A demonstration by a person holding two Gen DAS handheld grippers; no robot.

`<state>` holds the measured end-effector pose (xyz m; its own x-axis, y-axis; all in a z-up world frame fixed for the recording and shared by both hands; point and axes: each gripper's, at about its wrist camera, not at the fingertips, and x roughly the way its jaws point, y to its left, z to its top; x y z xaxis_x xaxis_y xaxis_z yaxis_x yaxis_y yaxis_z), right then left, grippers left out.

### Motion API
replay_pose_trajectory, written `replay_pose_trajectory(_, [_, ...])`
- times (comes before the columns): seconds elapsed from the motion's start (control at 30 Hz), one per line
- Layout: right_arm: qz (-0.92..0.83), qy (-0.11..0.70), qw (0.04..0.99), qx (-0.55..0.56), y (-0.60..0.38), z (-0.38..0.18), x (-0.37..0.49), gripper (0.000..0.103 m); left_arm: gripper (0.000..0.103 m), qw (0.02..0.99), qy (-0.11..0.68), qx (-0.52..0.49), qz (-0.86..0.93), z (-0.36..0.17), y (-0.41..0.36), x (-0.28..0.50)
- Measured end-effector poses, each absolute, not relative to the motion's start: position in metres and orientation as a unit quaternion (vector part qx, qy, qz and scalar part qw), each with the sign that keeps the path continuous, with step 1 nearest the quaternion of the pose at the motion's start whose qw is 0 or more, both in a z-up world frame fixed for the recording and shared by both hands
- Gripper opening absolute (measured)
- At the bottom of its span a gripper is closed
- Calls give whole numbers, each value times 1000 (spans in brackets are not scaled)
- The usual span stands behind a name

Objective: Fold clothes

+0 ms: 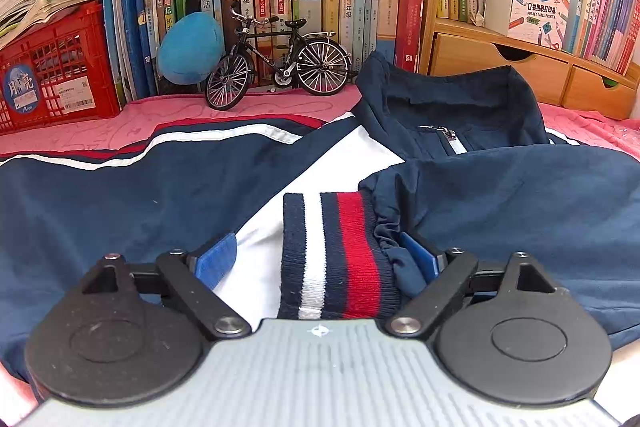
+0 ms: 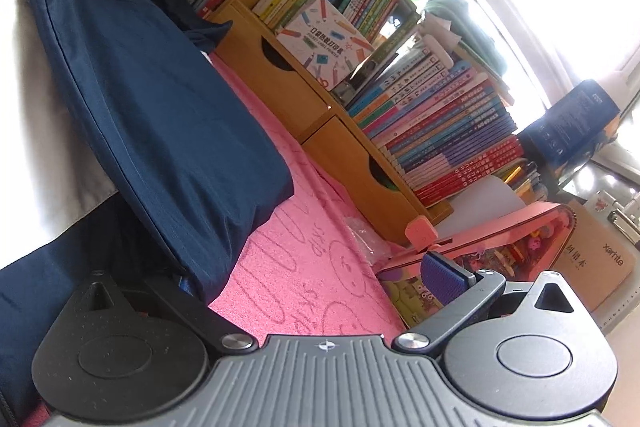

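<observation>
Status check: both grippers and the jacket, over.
Left gripper open, straddling the striped cuff. Right gripper open at the edge of the folded navy sleeve. Jacket flat on the pink mat. Model bicycle behind, clear of the fold.

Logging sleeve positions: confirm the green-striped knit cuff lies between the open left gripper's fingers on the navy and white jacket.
Wrong colour. The left wrist view shows the knit cuff striped navy, white and red, not green. It does lie between the open left gripper fingers on the navy and white jacket.

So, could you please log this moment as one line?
left gripper: open around striped cuff | right gripper: open by sleeve fold | jacket flat
</observation>
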<state>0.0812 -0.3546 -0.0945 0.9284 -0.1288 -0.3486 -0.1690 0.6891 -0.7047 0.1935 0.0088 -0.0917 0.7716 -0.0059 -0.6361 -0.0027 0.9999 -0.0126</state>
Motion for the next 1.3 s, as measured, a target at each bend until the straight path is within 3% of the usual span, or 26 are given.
replay_pose_trajectory(0.17, [103,250,919,-286,-373,-54,51,103,90,941,338,-6,0,-91,8,194])
replay_pose_trajectory(0.4, [103,202,974,14,-353,-11,51,103,91,941,339,-6,-2,-91,8,194])
replay_pose_trajectory(0.53, [86,206,975,12,-290,-15,96,103,92,941,340,-4,-2,-91,8,194])
replay_pose_trajectory(0.73, [90,305,948,29,-243,-53,148,103,93,940,341,-3,-5,-92,7,194])
replay_pose_trajectory(1.13, [-124,356,926,18,-389,-82,112,103,100,939,345,-2,-13,-92,6,196])
replay_pose_trajectory(1.3, [-144,313,938,28,-384,-58,110,101,100,938,345,-2,-15,-92,7,196])
